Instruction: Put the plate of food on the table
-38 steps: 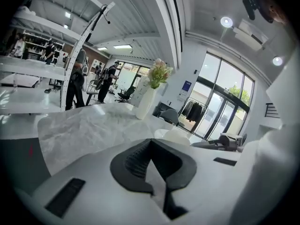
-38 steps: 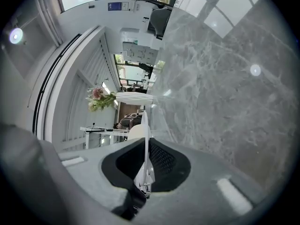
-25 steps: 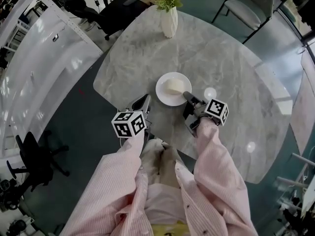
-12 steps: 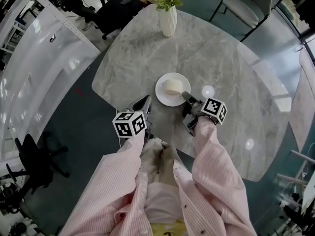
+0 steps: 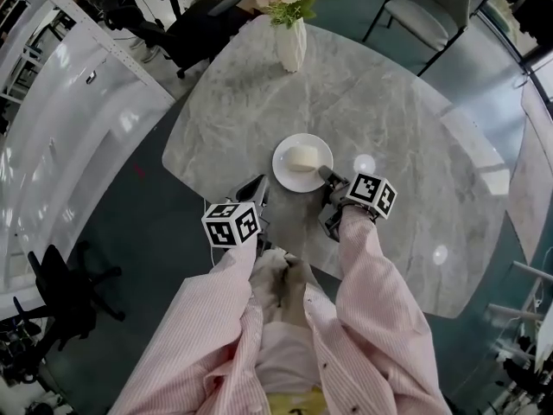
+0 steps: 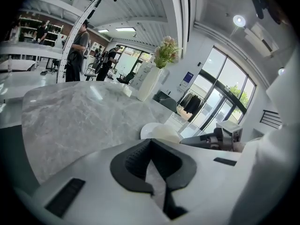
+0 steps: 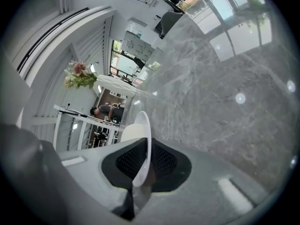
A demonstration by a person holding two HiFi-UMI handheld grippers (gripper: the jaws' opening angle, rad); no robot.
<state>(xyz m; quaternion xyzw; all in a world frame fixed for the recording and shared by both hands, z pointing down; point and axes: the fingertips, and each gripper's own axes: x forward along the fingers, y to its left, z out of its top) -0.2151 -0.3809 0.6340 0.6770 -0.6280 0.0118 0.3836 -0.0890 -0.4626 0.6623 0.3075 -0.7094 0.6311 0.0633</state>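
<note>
- 2 grippers show in the head view, both at the near edge of the grey marble table, with your pink striped sleeves behind them.
- Your right gripper pinches the near right rim of the white plate. In the right gripper view the thin rim runs straight between the 2 black ribbed pads.
- 1 pale, rounded lump of food lies at the middle of the plate.
- You have the plate over the table, close to the edge nearest you. In the left gripper view it looks to rest on the marble.
- Your left gripper hangs just left of the plate and apart from it, its jaws pressed together with nothing between them.
- 1 white vase of pink flowers stands at the far side of the table, well apart from the plate.
- 2 chairs stand off the table: a grey chair beyond its far right edge and a black office chair beyond its far left.
</note>
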